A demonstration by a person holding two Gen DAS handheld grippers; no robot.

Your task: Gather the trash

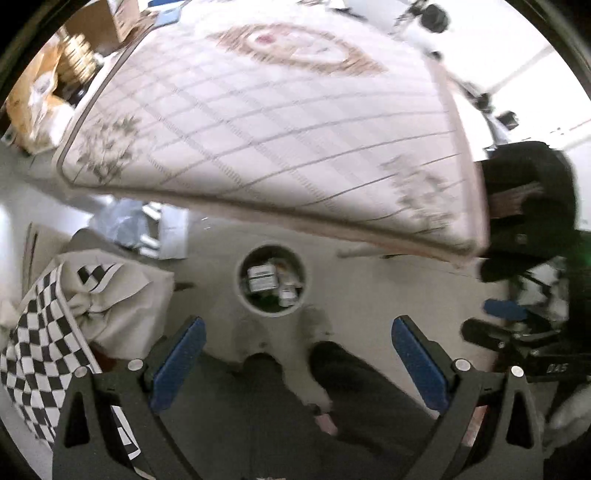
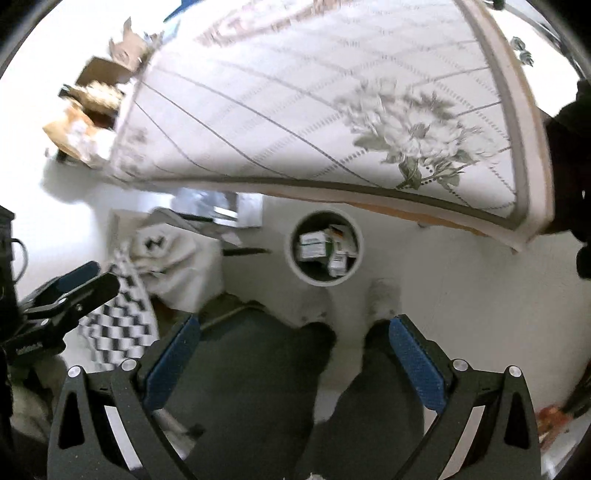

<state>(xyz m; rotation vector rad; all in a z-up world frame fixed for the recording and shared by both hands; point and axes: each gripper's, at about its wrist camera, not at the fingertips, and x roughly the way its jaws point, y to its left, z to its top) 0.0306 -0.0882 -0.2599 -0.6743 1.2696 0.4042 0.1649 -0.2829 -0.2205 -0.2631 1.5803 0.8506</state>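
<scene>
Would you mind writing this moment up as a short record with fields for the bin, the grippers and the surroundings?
bin: round white trash bin on the floor, open top
bin contents: several small boxes
left gripper: open, empty
right gripper: open, empty
table: quilted floral cover, beyond the bin
left of bin: checkered cloth on the floor
person: dark trousers, feet near the bin

A pale, glossy floor (image 1: 388,280) lies under bright, washed-out light. A large mattress (image 1: 266,125), quilted in a grid with printed flowers (image 2: 413,133) and a taped edge, fills the upper view. Cardboard boxes (image 1: 110,22) sit beyond its far corner. A checkered cloth (image 1: 33,354) lies crumpled at the left.
</scene>
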